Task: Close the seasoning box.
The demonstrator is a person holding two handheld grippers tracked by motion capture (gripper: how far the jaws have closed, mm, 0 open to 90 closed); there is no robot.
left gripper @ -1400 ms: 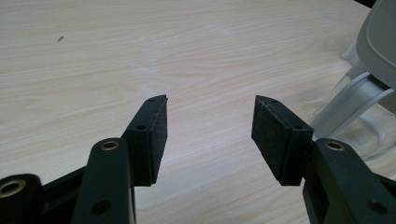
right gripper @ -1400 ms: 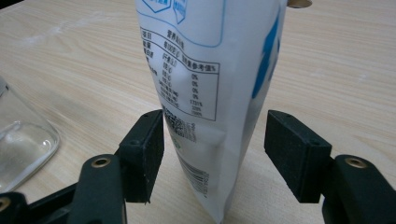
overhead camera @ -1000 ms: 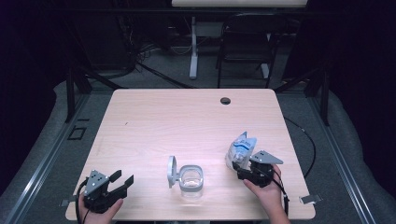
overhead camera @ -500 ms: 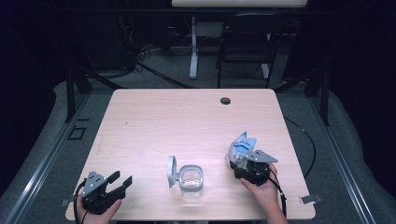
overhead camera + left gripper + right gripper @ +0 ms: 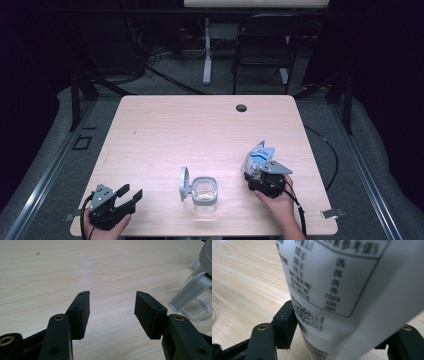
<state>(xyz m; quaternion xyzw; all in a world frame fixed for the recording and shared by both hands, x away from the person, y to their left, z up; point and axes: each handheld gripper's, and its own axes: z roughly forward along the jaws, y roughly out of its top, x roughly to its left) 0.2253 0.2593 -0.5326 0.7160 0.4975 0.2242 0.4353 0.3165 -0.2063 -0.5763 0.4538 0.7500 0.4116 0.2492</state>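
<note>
A clear glass jar [image 5: 205,192] with its grey flip lid [image 5: 183,183] standing open sits near the table's front edge, between the two hands. My right gripper [image 5: 259,176] is shut on a white and blue pouch [image 5: 258,156] to the jar's right; up close the pouch [image 5: 352,287] shows a printed nutrition table and barcode between the jaws. My left gripper [image 5: 131,193] rests at the front left corner, open and holding nothing. Its pads [image 5: 83,311] frame bare wood, with the jar [image 5: 198,307] and lid [image 5: 192,291] at the right edge.
The light wooden table [image 5: 200,130] has a round black cable hole [image 5: 241,107] at the back. Black frame legs, cables and a chair [image 5: 267,45] stand on the floor behind it. A cable trails off the table's right edge.
My right gripper has slid slightly toward me and left with the pouch. My left gripper has drawn back a little toward the front edge.
</note>
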